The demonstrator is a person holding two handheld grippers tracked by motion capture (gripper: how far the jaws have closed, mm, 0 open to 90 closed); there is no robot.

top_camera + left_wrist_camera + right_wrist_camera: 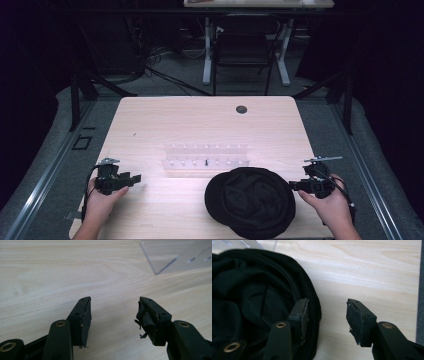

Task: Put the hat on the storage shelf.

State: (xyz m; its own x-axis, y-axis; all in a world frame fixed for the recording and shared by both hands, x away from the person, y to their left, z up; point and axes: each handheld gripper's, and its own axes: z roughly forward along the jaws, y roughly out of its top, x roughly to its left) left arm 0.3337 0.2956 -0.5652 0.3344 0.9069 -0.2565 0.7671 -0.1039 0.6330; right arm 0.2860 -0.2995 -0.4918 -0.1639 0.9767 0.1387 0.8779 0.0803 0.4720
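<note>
Two grippers, ours: left gripper (134, 178) and right gripper (291, 185) gape wide, empty; approach stage; next, right closes on black hat (252, 200) rim.

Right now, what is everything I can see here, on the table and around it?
Black fabric hat: one, black, near edge of the table, right of centre, beside the right tongs.
Clear plastic rack with two rows of small pegs: one, transparent, middle of the table, behind the hat.
Light wooden table: one, pale wood, centre of the scene.
Round dark hole: one, in the table's far edge.
Dark chair: one, on the floor beyond the table.
Second table with white legs: one, behind the chair.
Left tongs: one, black, open, nothing between them, held over the table's left side.
Right tongs: one, black, open, at the hat's right edge.
</note>
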